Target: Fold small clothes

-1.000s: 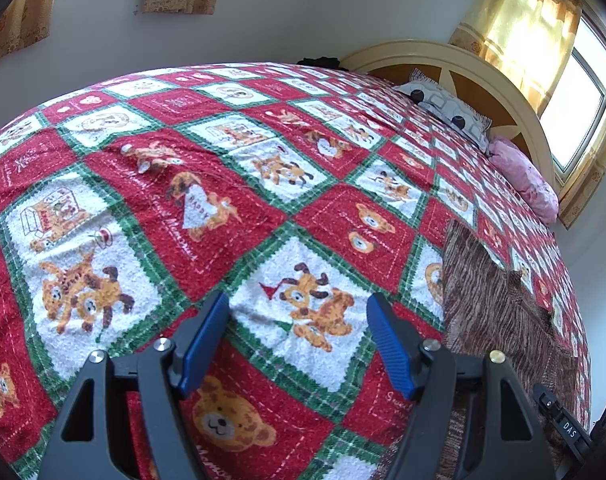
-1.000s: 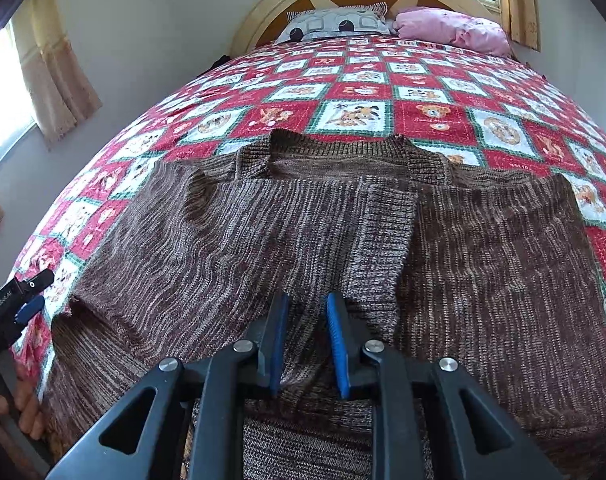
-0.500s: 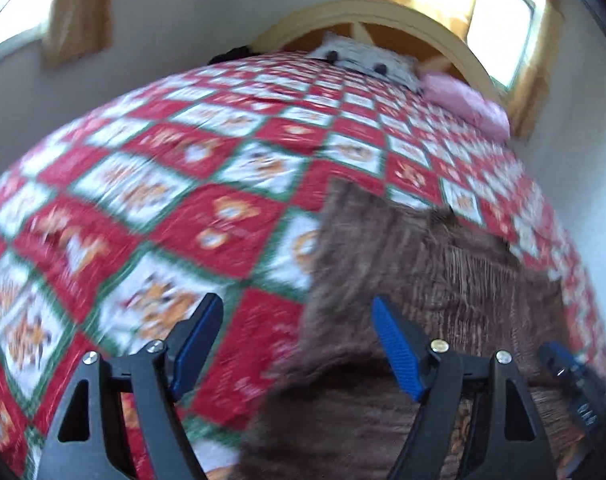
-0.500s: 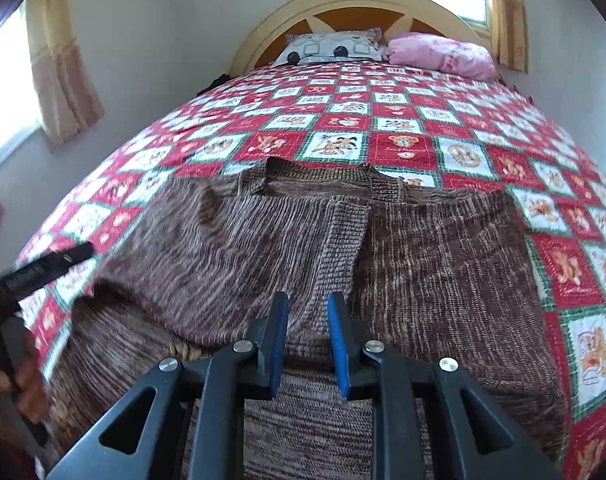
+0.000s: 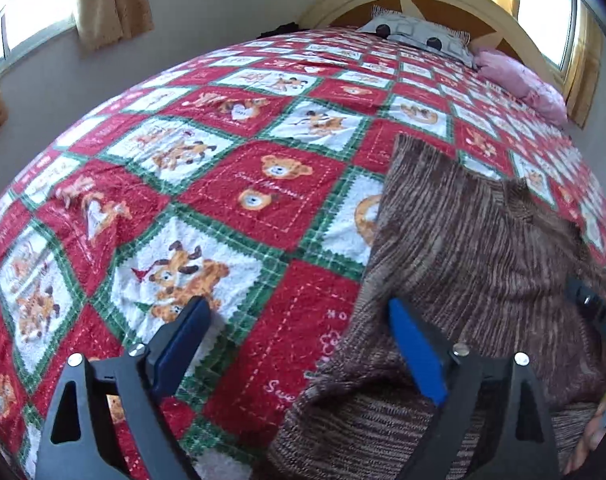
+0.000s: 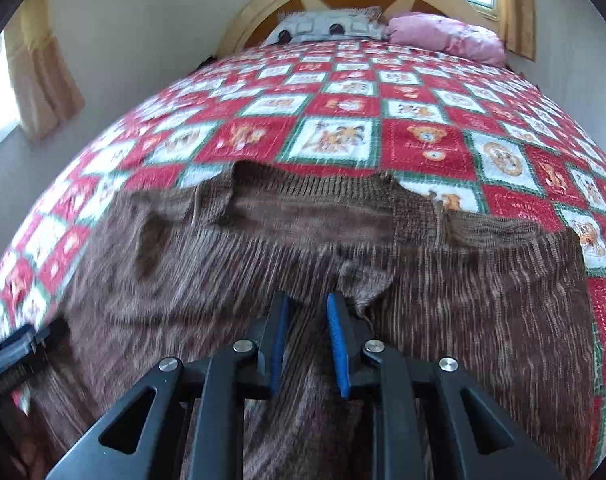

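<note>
A brown knitted sweater lies spread on the bed, collar toward the headboard. In the left wrist view it fills the lower right. My left gripper is open wide and empty, hovering over the sweater's left edge, its right finger above the knit, its left finger above the quilt. My right gripper is nearly closed, with a fold of the sweater's fabric between its blue pads, low over the middle of the garment. The left gripper's body shows in the right wrist view at the left edge.
A red, green and white teddy-bear quilt covers the bed. A grey patterned pillow and a pink pillow lie by the curved wooden headboard. Curtained windows stand on both sides.
My left gripper swung right from open quilt to the sweater's left edge. My right gripper stayed pinched on the sweater and pulled a flap of it toward me; the fabric has bunched at its tips.
</note>
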`<state>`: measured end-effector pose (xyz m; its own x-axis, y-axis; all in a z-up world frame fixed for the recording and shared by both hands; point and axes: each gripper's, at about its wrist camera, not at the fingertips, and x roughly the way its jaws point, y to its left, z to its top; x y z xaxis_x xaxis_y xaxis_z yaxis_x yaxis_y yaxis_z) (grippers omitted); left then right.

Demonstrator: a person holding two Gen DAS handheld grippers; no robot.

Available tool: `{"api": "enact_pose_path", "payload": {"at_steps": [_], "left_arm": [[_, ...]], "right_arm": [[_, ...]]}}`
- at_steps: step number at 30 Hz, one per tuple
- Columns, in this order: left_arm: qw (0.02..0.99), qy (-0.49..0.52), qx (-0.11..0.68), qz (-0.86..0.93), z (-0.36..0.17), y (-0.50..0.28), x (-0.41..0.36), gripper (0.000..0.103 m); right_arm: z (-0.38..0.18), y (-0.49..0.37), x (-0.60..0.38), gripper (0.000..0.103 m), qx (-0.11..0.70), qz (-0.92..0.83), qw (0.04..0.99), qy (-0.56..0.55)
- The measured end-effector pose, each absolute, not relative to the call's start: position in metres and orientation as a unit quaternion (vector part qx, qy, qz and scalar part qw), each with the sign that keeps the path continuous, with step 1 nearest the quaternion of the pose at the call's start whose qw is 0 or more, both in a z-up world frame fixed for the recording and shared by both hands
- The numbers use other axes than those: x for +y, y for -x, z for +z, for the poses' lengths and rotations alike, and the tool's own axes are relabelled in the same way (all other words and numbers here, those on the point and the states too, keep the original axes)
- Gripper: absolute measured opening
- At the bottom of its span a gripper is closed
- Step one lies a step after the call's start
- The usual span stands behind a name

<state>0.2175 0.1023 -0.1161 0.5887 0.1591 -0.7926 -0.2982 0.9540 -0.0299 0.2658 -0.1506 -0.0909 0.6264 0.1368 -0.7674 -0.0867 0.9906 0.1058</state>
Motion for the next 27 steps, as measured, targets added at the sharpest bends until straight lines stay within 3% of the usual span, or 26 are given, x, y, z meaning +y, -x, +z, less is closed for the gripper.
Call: {"api": "enact_pose_path", "payload": {"at_steps": [5, 11, 14, 17, 18, 27], "left_arm": [[0.884, 0.086, 0.439, 0.139, -0.117, -0.224, 0.103, 0.103], [0.887, 0.115, 0.437, 0.094, -0.114, -0.219, 0.113, 0.103], [0.896, 0.117, 0.427, 0.040, -0.103, -0.197, 0.121, 0.103], [0.909, 0.082, 0.409, 0.014, -0.091, -0.161, 0.127, 0.103], [0.912, 0.072, 0.404, -0.001, -0.087, -0.148, 0.131, 0.103], [0.917, 0.031, 0.385, -0.101, -0.060, -0.048, 0.165, 0.103]], "right_arm": [[-0.094, -0.274, -0.150, 0.021, 0.422, 0.058, 0.904, -0.032], [-0.076, -0.252, -0.166, 0.021, 0.413, 0.059, 0.907, -0.065], [-0.044, -0.197, -0.197, 0.025, 0.374, 0.075, 0.921, -0.082], [-0.016, -0.137, -0.223, 0.049, 0.340, 0.064, 0.935, -0.072], [-0.006, -0.115, -0.232, 0.051, 0.327, 0.057, 0.941, -0.068], [0.072, 0.076, -0.312, 0.051, 0.252, -0.047, 0.966, -0.047]]}}
